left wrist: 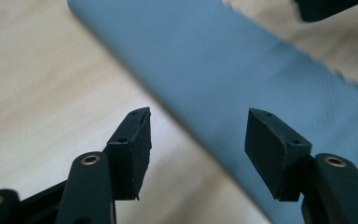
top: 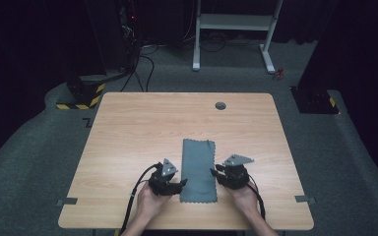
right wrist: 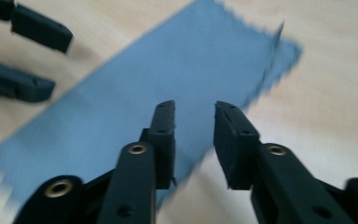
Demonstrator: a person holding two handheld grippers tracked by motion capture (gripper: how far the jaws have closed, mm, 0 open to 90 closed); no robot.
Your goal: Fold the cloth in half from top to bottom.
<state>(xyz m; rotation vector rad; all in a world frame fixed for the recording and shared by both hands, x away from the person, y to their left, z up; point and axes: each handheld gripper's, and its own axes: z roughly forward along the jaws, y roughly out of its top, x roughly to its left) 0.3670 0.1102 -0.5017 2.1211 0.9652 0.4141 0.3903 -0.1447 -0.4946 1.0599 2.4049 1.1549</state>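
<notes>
Wooden table (top: 128,128) bears blue cloth (top: 198,169) between 2 open, empty claws: left claw (top: 181,184), right claw (top: 215,171).

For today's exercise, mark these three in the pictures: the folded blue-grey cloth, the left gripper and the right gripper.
cloth (top: 198,169), high view, middle of its folded surface.
left gripper (top: 182,184), high view, between its fingertips by the cloth's left edge.
right gripper (top: 214,171), high view, between its fingertips at the cloth's right edge.

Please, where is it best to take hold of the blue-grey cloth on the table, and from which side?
Probably at the two near corners of the cloth: it lies flat as a long folded strip, left gripper and right gripper flanking its near end, jaws open, so each can pinch its own side's edge.
</notes>
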